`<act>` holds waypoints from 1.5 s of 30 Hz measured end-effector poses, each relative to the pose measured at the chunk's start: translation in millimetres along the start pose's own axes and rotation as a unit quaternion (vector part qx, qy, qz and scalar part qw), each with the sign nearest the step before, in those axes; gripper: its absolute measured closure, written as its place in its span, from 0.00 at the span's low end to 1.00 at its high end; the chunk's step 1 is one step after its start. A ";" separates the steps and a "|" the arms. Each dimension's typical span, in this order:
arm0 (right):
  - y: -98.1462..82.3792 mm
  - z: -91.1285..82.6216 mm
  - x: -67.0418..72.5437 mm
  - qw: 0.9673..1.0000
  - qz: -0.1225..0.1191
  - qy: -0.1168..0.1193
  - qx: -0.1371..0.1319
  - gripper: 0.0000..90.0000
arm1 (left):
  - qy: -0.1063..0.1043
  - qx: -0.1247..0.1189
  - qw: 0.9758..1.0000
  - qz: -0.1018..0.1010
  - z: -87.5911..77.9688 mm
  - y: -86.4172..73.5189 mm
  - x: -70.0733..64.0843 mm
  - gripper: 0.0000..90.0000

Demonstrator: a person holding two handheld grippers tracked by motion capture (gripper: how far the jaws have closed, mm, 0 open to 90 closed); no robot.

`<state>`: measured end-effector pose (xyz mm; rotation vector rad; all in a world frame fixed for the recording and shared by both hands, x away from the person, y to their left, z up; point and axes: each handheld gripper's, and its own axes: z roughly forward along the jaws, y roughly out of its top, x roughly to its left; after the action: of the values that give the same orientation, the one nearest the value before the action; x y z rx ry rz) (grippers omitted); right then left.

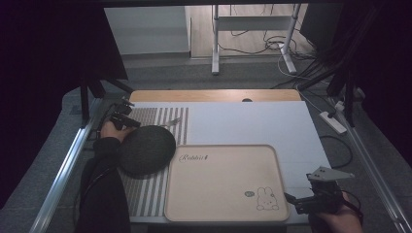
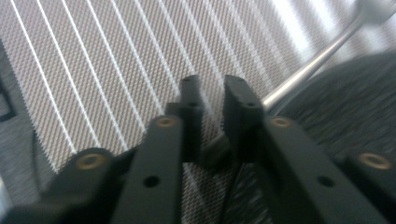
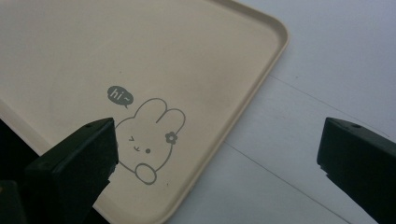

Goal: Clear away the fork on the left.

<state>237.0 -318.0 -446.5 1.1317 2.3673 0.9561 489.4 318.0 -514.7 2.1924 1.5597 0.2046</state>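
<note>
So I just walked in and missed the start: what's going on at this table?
A person works at a table with a gripper in each hand. The left gripper sits over a striped placemat, its jaws a narrow gap apart with nothing between them, beside a metal utensil handle that runs along a dark round mat. The right gripper hovers open over the corner of a beige rabbit tray, which holds nothing.

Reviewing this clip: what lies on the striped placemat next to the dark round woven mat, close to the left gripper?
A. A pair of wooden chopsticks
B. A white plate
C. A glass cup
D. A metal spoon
D. In the left gripper view a shiny metal spoon lies on the grey-and-white striped placemat, its handle running to the edge of the dark round woven mat, just beyond the left gripper.
</note>
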 end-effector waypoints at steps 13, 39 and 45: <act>0.0 -0.1 0.1 1.000 -0.002 0.002 0.000 0.00 | 0.005 -0.014 0.999 0.043 5.5 28.6 -29.8 0.14; -0.4 -0.3 0.1 1.000 -0.003 0.005 -0.002 0.00 | 0.000 0.061 0.992 0.110 43.7 58.4 -63.5 0.18; -0.5 -0.4 0.1 1.000 -0.004 0.005 -0.001 0.00 | -0.005 0.055 0.991 0.122 36.4 56.8 -55.0 0.47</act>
<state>236.5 -318.3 -446.5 1.1189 2.3760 0.9651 532.2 242.2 -515.5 2.4645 1.3233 0.1868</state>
